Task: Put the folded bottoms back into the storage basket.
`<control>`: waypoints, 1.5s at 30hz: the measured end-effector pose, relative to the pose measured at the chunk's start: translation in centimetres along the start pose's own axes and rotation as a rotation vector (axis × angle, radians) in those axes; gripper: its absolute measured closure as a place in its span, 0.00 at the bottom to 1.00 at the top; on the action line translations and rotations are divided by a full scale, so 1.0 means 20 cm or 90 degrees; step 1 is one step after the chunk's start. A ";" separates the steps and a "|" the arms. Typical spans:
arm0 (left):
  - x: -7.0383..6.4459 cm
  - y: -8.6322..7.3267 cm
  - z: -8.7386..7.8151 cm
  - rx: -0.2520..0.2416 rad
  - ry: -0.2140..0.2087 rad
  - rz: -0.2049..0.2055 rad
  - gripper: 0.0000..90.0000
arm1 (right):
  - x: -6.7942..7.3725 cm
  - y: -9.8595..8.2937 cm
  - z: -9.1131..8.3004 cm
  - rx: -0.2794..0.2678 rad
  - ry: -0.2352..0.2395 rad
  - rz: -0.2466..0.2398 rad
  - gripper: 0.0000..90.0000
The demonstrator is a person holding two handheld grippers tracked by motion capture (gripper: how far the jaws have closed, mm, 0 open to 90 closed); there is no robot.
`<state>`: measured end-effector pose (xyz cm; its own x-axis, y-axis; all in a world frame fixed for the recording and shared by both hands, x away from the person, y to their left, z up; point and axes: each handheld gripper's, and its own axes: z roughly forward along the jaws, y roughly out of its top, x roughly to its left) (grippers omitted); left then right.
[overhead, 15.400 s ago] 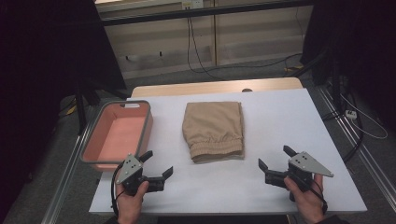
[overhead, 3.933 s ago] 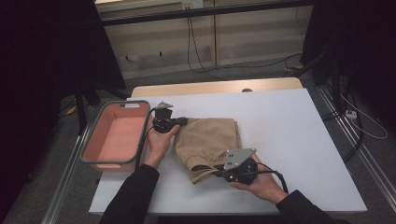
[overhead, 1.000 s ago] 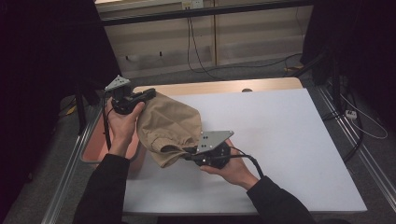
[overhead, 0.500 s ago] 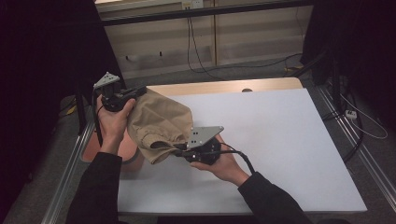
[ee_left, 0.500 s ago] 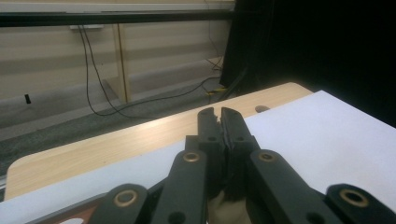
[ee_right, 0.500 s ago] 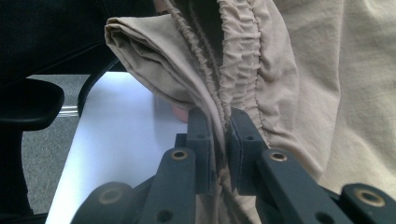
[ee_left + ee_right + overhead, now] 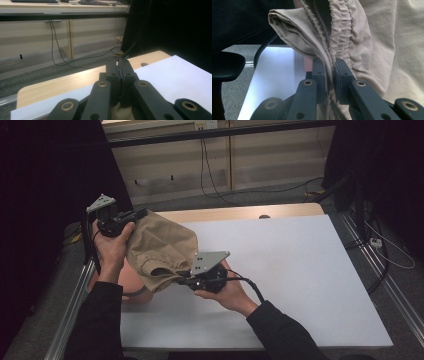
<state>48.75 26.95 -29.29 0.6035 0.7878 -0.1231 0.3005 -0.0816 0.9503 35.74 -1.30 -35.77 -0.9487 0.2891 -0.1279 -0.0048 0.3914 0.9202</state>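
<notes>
A folded tan garment with an elastic waistband (image 7: 162, 247) hangs in the air at the table's left side, above the pink bin (image 7: 124, 282). My left gripper (image 7: 142, 213) is raised at the far left and is shut on the garment's upper edge; its jaws meet on a sliver of tan cloth (image 7: 121, 113) in the left gripper view. My right gripper (image 7: 182, 279) is lower, near the table's middle left, shut on the gathered waistband (image 7: 337, 37). The cloth sags between the two grippers.
The white table top (image 7: 290, 270) stretches to the right and front. Most of the pink bin is hidden behind the garment and the left forearm. A metal rail (image 7: 75, 305) runs along the table's left edge. Cables lie on the floor beyond the table.
Both grippers have carried the garment further left, from the table's middle to over the pink bin. The left gripper has swung outward to the left; the right gripper followed.
</notes>
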 end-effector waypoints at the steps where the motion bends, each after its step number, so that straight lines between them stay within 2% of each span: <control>1: 0.00 0.00 -0.01 0.000 0.003 -0.001 0.98 | 0.00 0.01 0.01 0.000 0.000 -0.001 0.90; 9: 0.05 0.03 -0.05 -0.007 0.015 0.004 0.98 | -0.01 0.05 0.06 -0.004 0.007 -0.004 0.90; 13: 0.09 0.04 -0.08 -0.017 0.020 -0.005 0.98 | -0.01 0.08 0.09 -0.009 0.009 -0.005 0.90; 19: 0.11 0.06 -0.11 -0.024 0.024 -0.001 0.98 | -0.01 0.11 0.12 -0.013 0.015 -0.008 0.90; 25: 0.15 0.07 -0.14 -0.032 0.028 -0.008 0.98 | -0.01 0.14 0.17 -0.013 0.021 -0.015 0.90; 45: 0.29 0.08 -0.19 -0.031 0.045 -0.019 0.98 | -0.02 0.24 0.28 -0.003 0.024 -0.023 0.90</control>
<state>49.90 33.75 -27.42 0.5409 0.8306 -0.1326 0.2795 -0.0288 0.9597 37.96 5.37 -33.39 -0.9591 0.2416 -0.1477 -0.0414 0.3964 0.9171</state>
